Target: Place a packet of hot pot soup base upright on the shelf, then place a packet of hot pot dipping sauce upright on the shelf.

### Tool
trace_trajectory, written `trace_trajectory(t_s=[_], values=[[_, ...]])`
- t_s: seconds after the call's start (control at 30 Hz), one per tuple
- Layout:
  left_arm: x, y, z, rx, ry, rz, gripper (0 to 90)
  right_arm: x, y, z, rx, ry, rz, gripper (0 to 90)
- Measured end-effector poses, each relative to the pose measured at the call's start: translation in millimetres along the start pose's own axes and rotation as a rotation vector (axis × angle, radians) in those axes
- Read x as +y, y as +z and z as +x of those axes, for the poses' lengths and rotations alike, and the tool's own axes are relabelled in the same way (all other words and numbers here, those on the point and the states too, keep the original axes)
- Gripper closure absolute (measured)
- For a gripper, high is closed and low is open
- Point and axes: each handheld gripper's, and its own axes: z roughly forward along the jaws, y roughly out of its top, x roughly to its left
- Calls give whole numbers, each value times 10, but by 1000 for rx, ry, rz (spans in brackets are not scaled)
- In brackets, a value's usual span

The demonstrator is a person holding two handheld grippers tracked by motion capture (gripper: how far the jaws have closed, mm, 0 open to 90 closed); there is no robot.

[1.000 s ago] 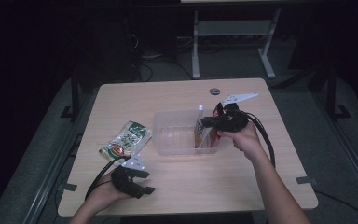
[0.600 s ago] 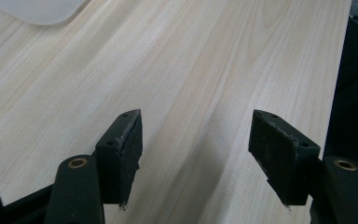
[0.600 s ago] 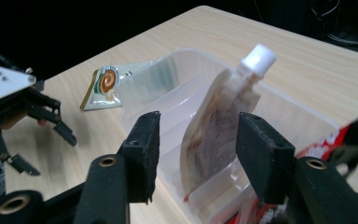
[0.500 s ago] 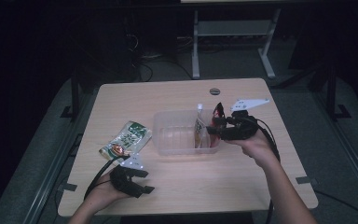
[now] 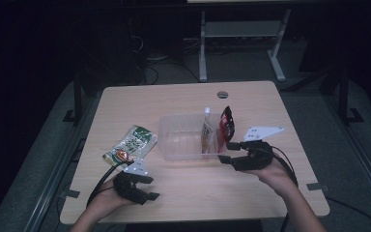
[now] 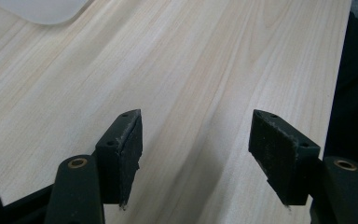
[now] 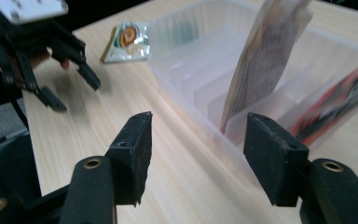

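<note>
A clear plastic bin [image 5: 181, 140] stands mid-table. In its right end a beige pouch [image 5: 206, 136] stands upright, and a red and black pouch [image 5: 226, 123] leans beside it. My right gripper [image 5: 224, 151] hovers just right of the bin's near corner. Its jaws have just been opening and hold nothing. In the right gripper view the gripper [image 7: 198, 144] faces the bin [image 7: 200, 79], the beige pouch [image 7: 265, 60] and the red pouch [image 7: 338, 105]. My left gripper [image 5: 150, 187] rests open near the front edge, over bare wood [image 6: 196, 140].
A green snack packet [image 5: 130, 144] lies flat on the table, left of the bin. The right gripper view shows that packet [image 7: 129, 39] too, with the left gripper [image 7: 70, 77] in front of it. The bin's corner [image 6: 42, 7] shows above the left jaws.
My right gripper has drawn back from the bin toward the near right and opened. The red pouch it carried now stands in the bin's right end. The left hand has not moved.
</note>
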Motion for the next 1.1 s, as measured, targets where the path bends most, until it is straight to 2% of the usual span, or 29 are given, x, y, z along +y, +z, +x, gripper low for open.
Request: trace_trajectory(t_s=[0.07,0.13,0.33,0.4,0.47,0.57,0.6,0.67,0.77,0.9,1.0,1.07,1.1], values=[[-4,-2,9,3,7,-1,347,-69,11,28,2,-3,13,399],[-7,-2,10,1,-6,-5,348,-156,25,61,-8,-14,31,392],[-23,-24,46,9,4,7,348,-328,-1,125,-16,1,41,380],[-28,-31,41,16,-14,-2,348,-376,-15,131,-16,7,40,380],[-25,-55,54,23,-3,1,348,-423,-21,139,-19,17,45,380],[-16,-85,63,40,-12,-6,348,-516,-10,141,-16,27,64,379],[-13,-95,72,46,-9,-5,348,-536,-5,143,-16,30,66,379],[-8,-120,75,57,-30,-24,348,-570,-6,143,-18,30,82,374],[-8,-173,96,70,-27,-25,348,-570,1,127,-20,31,76,370],[-27,-268,188,100,-48,-45,348,-568,24,120,-19,30,79,368],[-39,-344,276,127,-78,-65,349,-564,51,112,-17,37,87,367],[-41,-421,359,157,-78,-68,349,-567,73,108,-13,33,88,364],[-42,-451,389,169,-92,-76,349,-570,83,109,-12,30,93,363]])
